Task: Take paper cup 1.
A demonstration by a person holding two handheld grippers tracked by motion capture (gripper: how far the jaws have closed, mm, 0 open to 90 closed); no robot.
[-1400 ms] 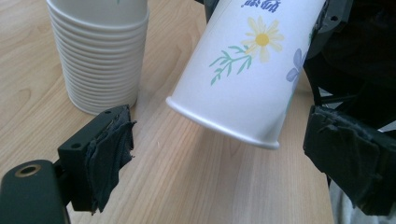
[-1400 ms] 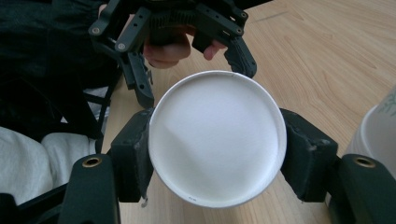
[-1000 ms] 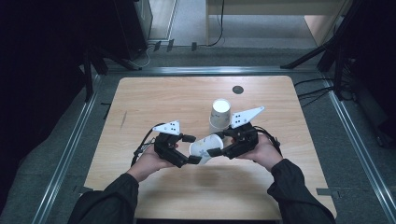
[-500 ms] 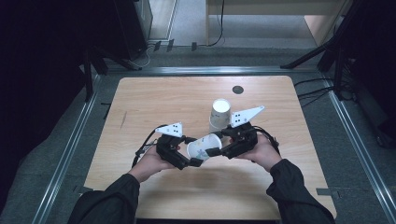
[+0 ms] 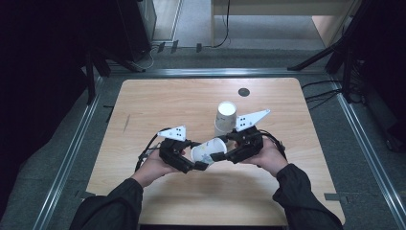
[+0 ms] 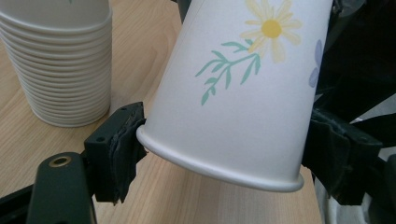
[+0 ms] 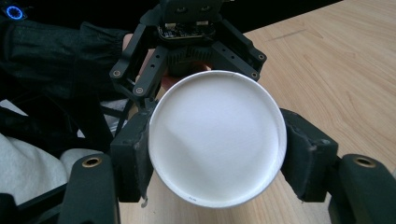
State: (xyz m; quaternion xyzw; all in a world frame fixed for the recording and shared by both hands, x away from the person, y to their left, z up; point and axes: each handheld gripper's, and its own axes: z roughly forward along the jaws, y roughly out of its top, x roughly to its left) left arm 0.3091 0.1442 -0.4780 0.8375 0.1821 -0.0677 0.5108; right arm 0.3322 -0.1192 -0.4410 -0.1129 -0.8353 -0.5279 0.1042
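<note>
Paper cup (image 5: 208, 151) held on its side above the bench (image 5: 143, 105), off the surface, just inside the near edge and roughly midway between the bench's left and right edges. It spans the gap between the two grippers.

Left gripper (image 5: 191, 160): jaws have just been closing, with the cup between them. In the left gripper view the pads stand at the rolled rim of the cup (image 6: 233, 107), one on either side, the left pad touching the rim; the right pad is against the cup wall. Jaws stand partly closed, gripping the mouth end. Cup shows a printed daisy and green sprig.

Right gripper (image 5: 225, 151): jaws narrow, clamped on the base end of the cup. In the right gripper view the round white bottom of the cup (image 7: 217, 144) faces the camera, both pads pressed against its sides. The left gripper (image 7: 187, 42) sits directly behind it.

Stack of cups (image 5: 225, 117) stands upside down on the bench, just beyond the right gripper, toward the far right part of the bench; also seen at upper left in the left gripper view (image 6: 58, 65). Apart from the held cup.
</note>
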